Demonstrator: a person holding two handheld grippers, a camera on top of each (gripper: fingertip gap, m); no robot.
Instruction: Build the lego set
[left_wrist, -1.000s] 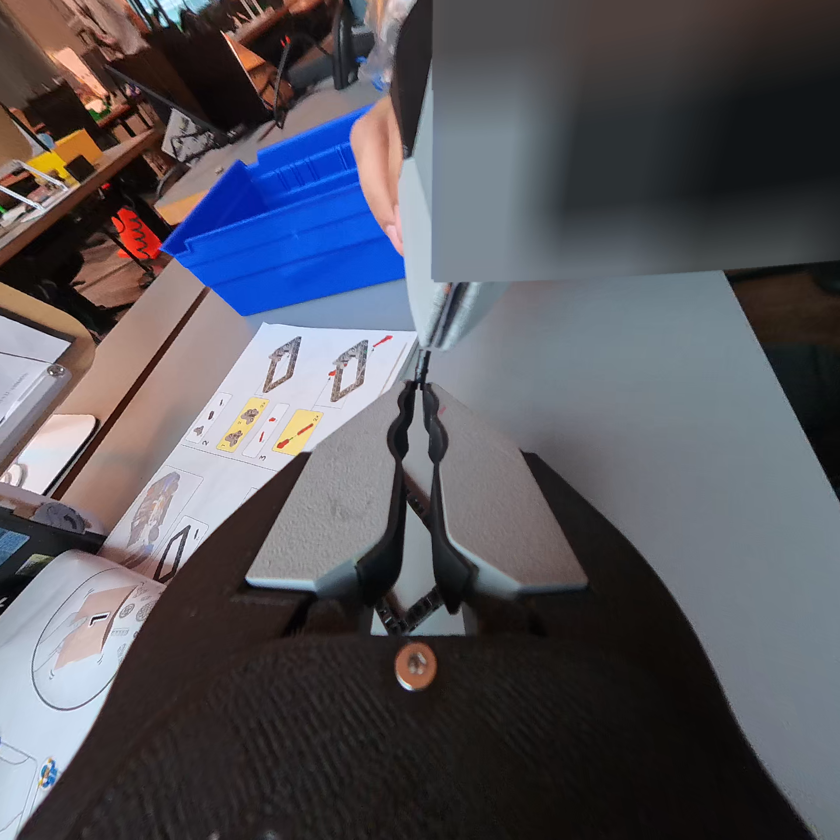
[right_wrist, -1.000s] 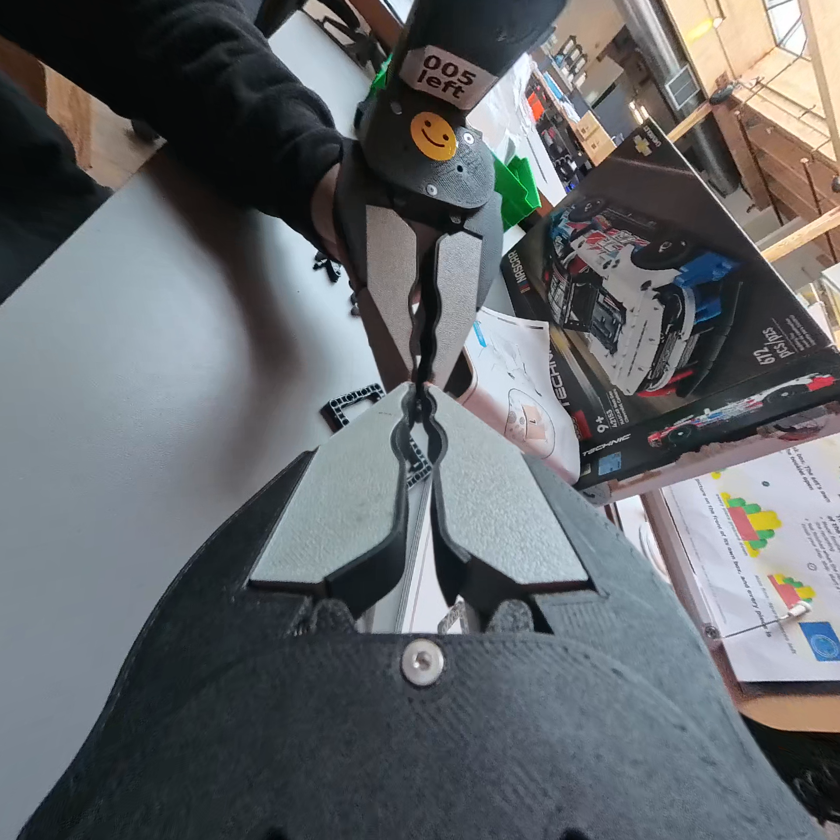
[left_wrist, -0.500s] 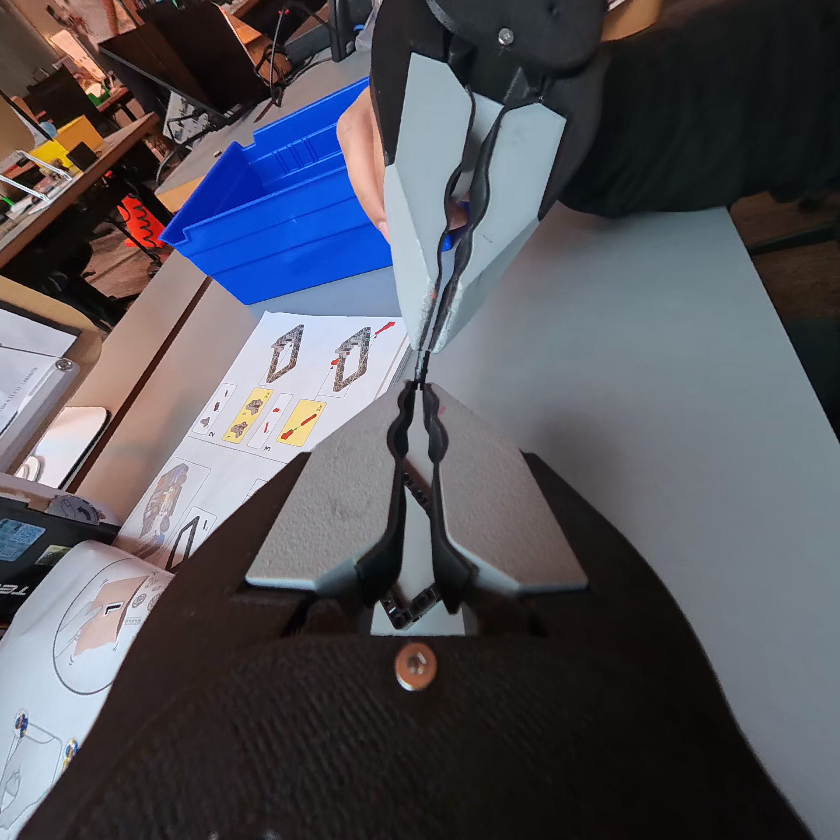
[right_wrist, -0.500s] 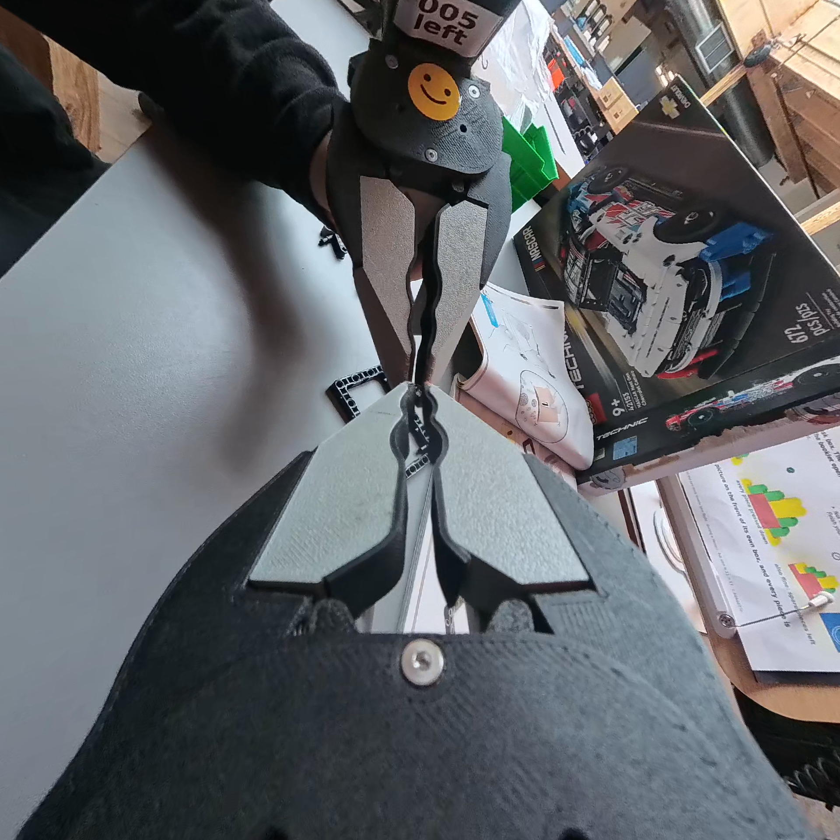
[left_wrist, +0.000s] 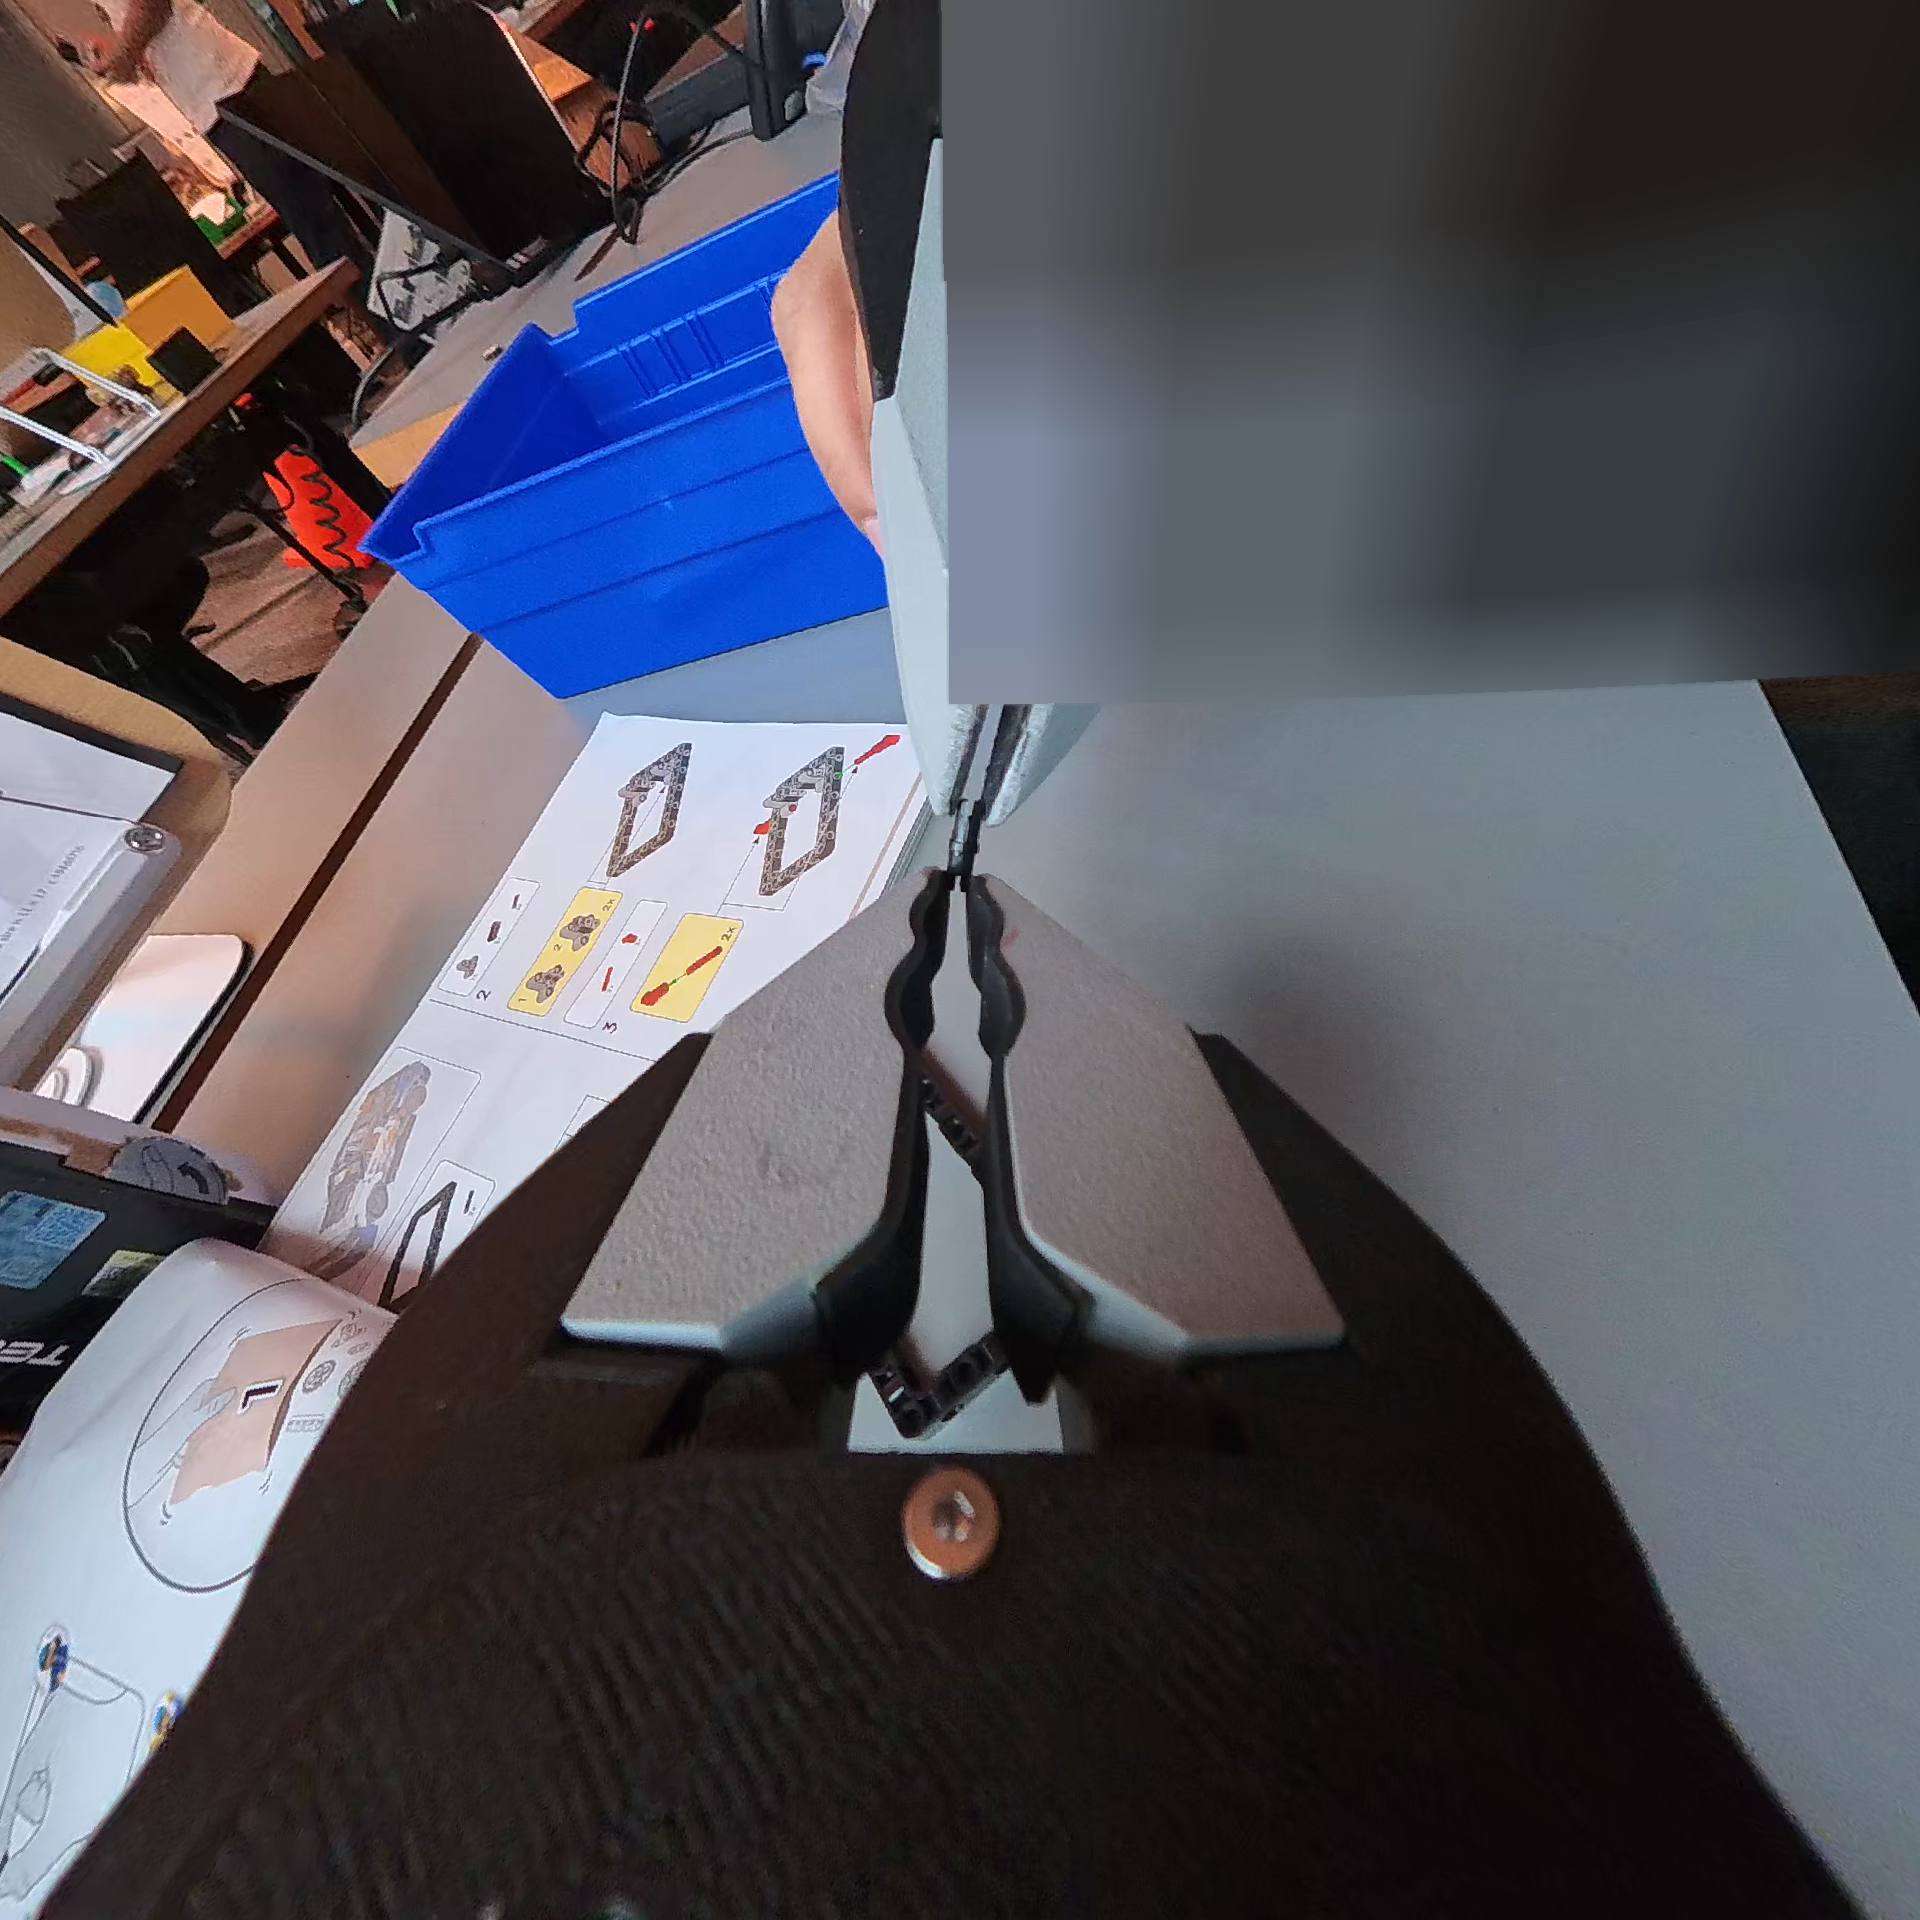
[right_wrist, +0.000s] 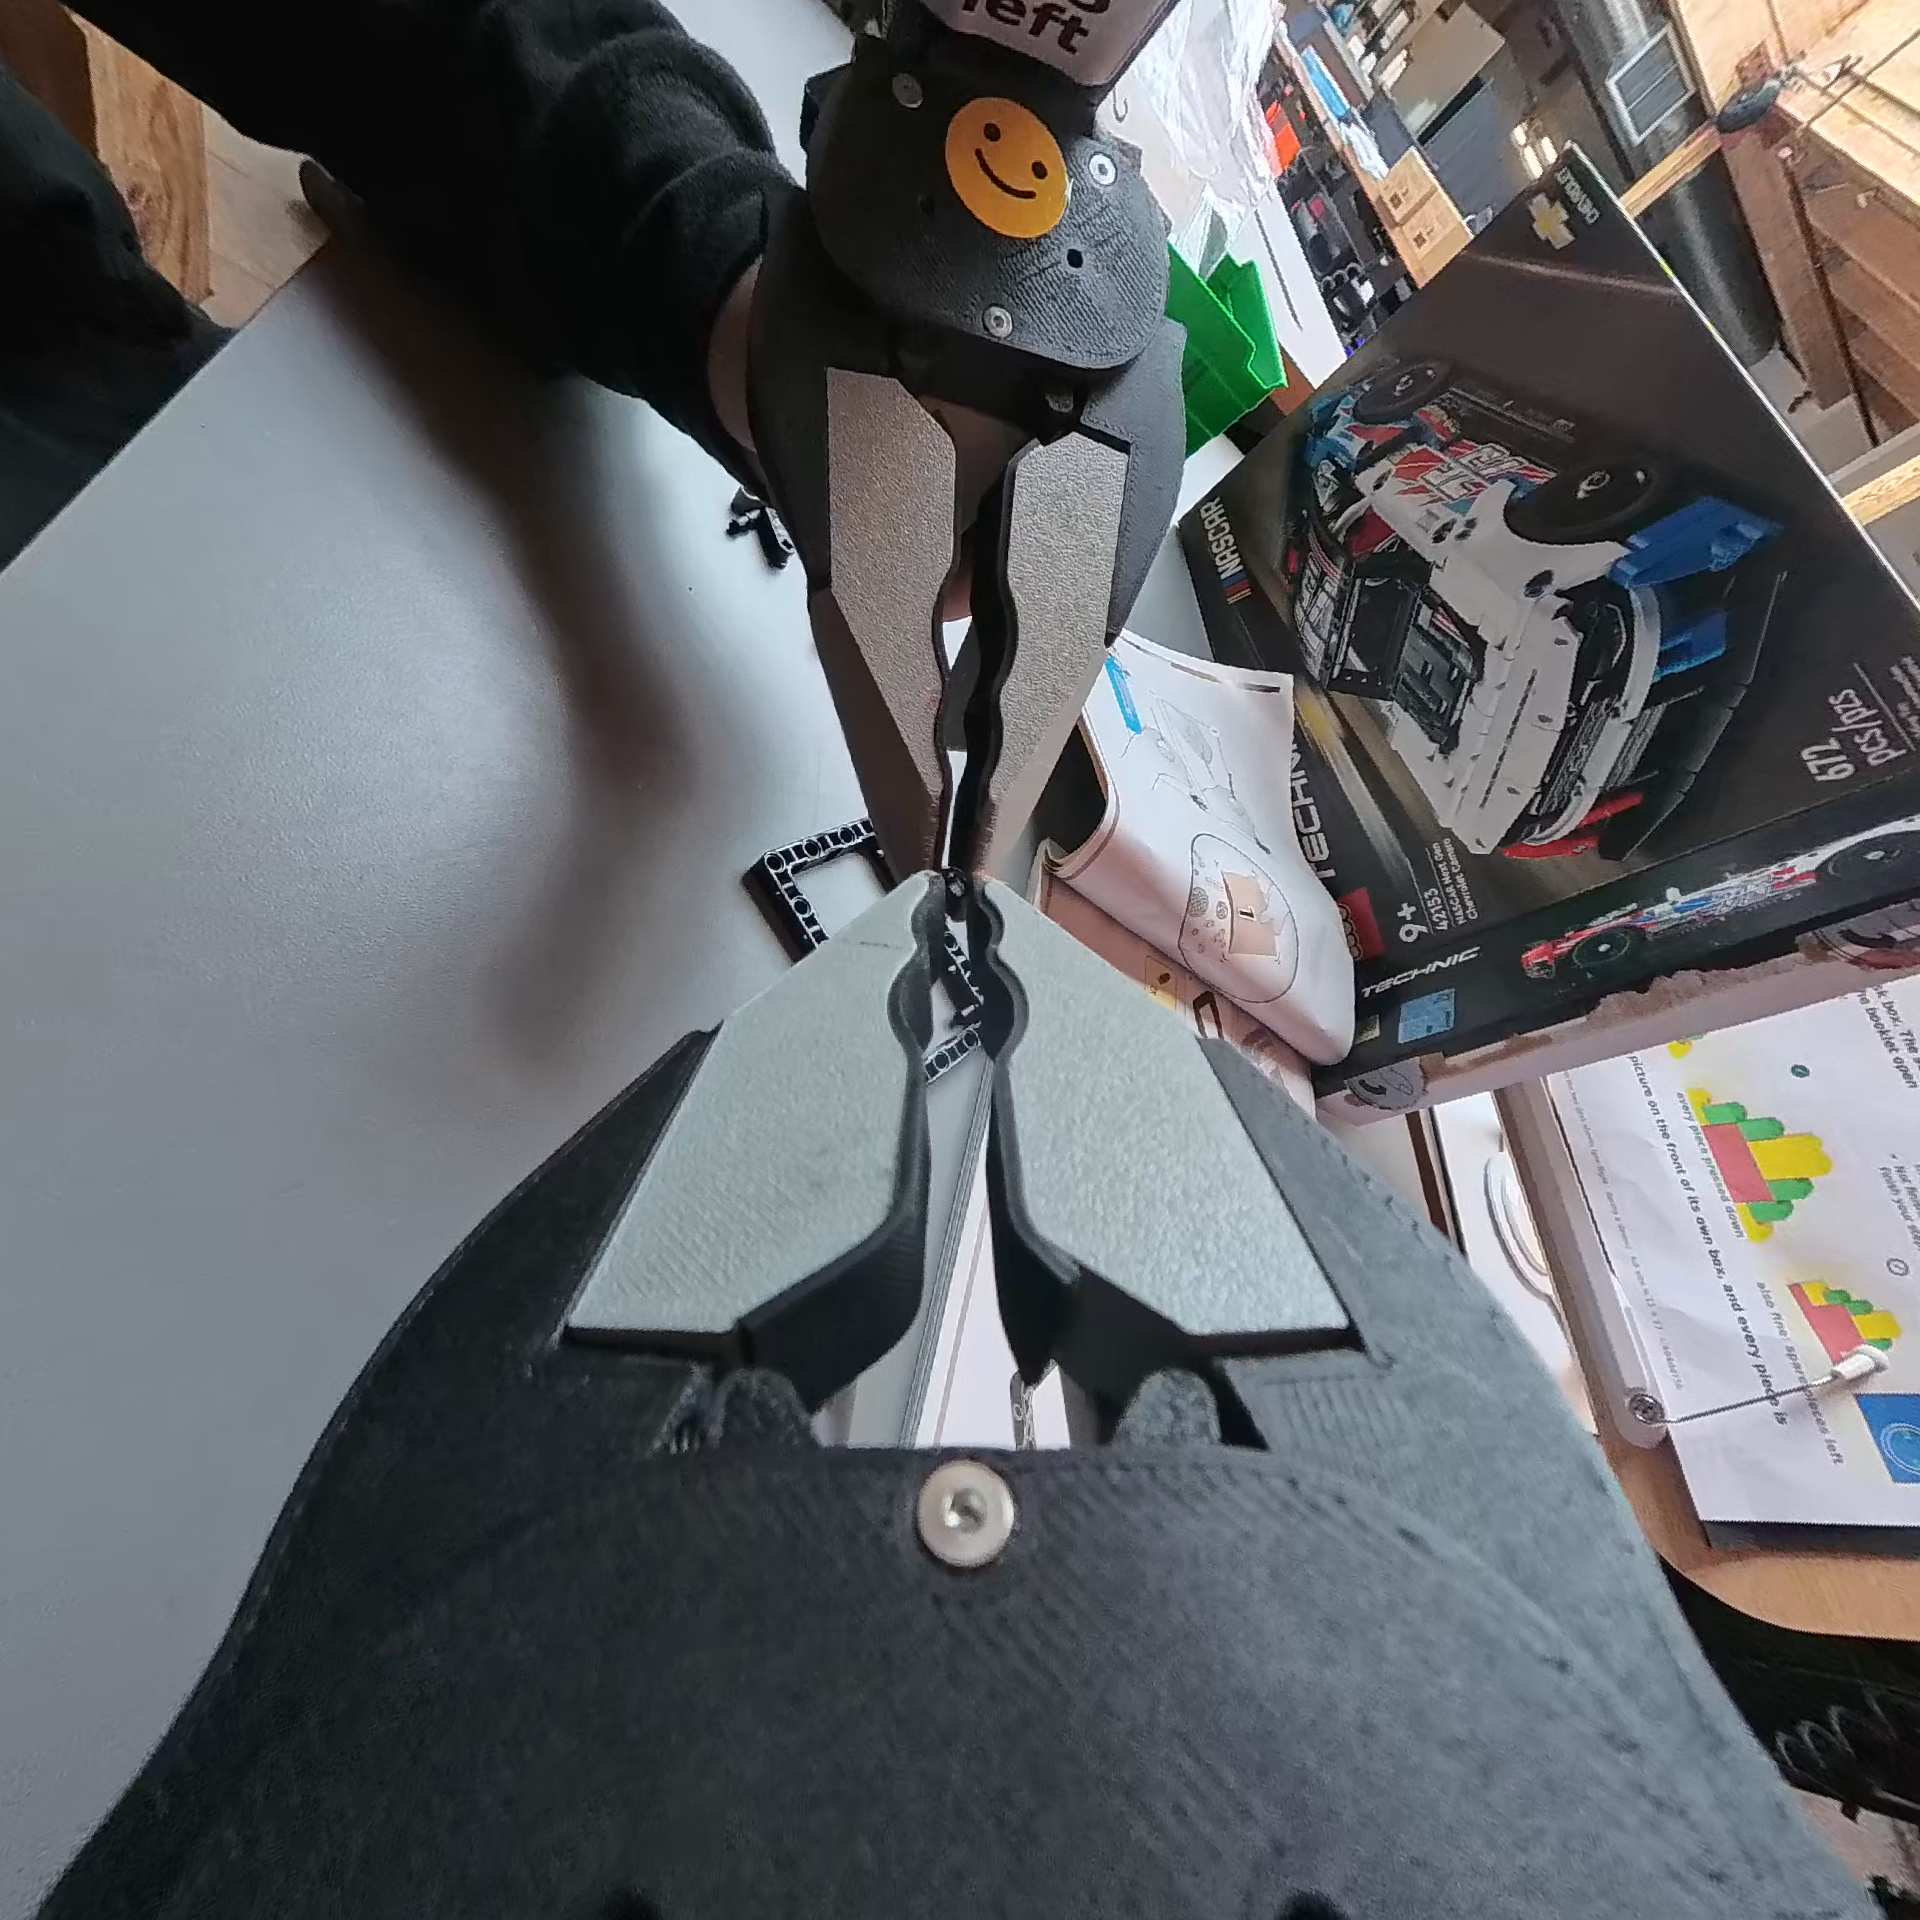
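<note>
Little has shifted; left claw and right claw meet tip-to-tip, both pinching small black piece.

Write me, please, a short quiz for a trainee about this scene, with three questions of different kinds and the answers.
1. True or false: the left gripper and the right gripper are far apart, and both are wide open.
2. What lies on the grey table near the gripper tips? A) a black frame B) a yellow wheel C) a red screwdriver
3. Fill in: the bin beyond the instruction booklet is ____ in colour.

Key
1. False: the tips meet, and both are shut on a small black part.
2. A
3. blue
</note>
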